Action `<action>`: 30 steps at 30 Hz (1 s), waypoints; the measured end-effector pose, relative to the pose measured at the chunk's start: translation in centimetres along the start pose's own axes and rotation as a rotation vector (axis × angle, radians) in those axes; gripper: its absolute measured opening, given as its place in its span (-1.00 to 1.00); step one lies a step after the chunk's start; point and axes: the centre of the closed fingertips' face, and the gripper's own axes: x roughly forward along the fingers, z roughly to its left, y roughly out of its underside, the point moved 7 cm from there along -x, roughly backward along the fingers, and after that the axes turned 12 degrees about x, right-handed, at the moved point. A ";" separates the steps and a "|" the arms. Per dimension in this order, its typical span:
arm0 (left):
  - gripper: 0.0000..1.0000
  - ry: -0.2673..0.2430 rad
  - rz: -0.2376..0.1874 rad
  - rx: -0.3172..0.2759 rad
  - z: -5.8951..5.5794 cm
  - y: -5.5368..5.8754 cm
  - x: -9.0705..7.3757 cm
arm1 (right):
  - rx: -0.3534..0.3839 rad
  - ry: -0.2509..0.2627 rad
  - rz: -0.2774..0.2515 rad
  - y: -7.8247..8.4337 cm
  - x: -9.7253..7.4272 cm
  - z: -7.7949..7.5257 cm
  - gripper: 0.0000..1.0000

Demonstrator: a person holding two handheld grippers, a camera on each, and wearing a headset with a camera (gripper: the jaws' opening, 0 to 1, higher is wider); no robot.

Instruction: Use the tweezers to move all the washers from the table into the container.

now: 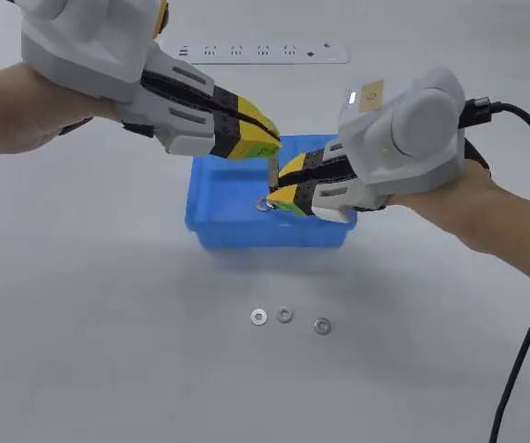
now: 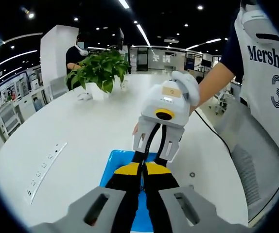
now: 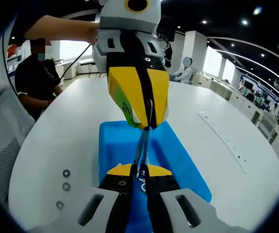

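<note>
Three washers [image 1: 284, 316] lie on the surface [image 1: 90, 351] before the container [image 1: 214, 226], over which my left hand-held gripper [image 1: 260, 138] clamps the tweezers [image 1: 272, 172] up top and my right hand-held gripper [image 1: 288, 190] squeezes their legs to pinch a fourth washer [image 1: 264, 204].

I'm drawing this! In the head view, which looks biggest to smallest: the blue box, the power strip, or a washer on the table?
1. Blue box.
2. Power strip: nearly as long but far thinner, and farther off, so true size unsure.
3. Washer: tiny; all three look alike.
</note>
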 end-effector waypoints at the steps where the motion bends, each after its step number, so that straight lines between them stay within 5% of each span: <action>1: -0.89 0.006 0.000 -0.008 0.0 0.1 0.2 | 0.002 0.001 0.005 0.1 0.1 0.0 -0.80; 17: -0.90 -0.003 -0.013 0.001 -0.2 -0.8 0.2 | 0.034 0.024 -0.008 0.0 -0.7 0.3 -0.77; 30: -0.89 -0.032 -0.077 0.028 -2.1 -4.2 -2.3 | 0.091 0.008 -0.115 -2.5 -3.0 1.7 -0.77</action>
